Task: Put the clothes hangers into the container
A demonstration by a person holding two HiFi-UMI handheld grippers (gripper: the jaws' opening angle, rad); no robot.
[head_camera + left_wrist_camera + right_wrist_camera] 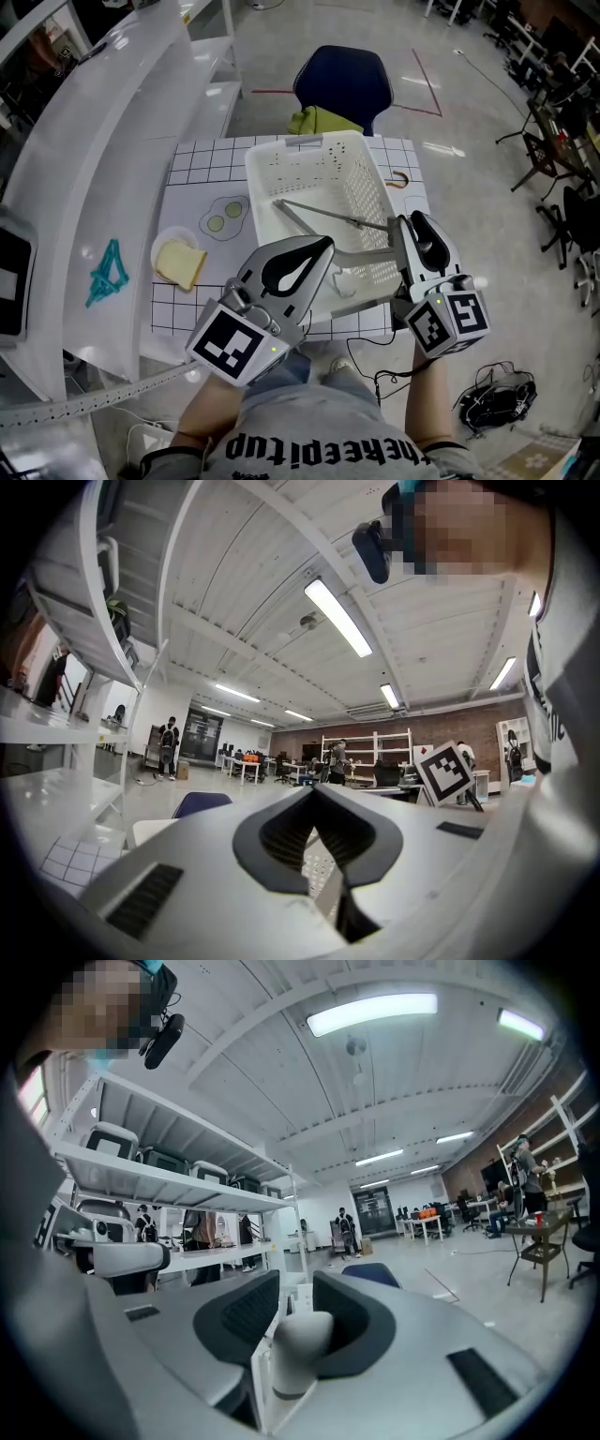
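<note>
- Closest in is the person's grey shirt [319, 441], at the bottom of the head view, with both forearms reaching forward.
- Well off to the left of the left gripper [324, 246] [314, 791], a teal hanger [108, 272] lies flat on a white shelf [94, 141].
- Just left of that gripper, a slice of bread [183, 264] sits on a small plate [161, 249] on the gridded table [187, 164].
- Left gripper: its jaws are closed until the tips meet. They appear to clamp one end of a pale hanger [361, 253] [328, 892], which runs rightward to the other gripper.
- Ahead of both grippers stands the white basket [258, 169]. A grey hanger [328, 217] lies inside it on the floor.
- Right gripper [411, 223] [295, 1279]: its jaws are spread wide. The pale hanger's rounded end [302, 1335] stands between them, and the pads are not squeezing it.
</note>
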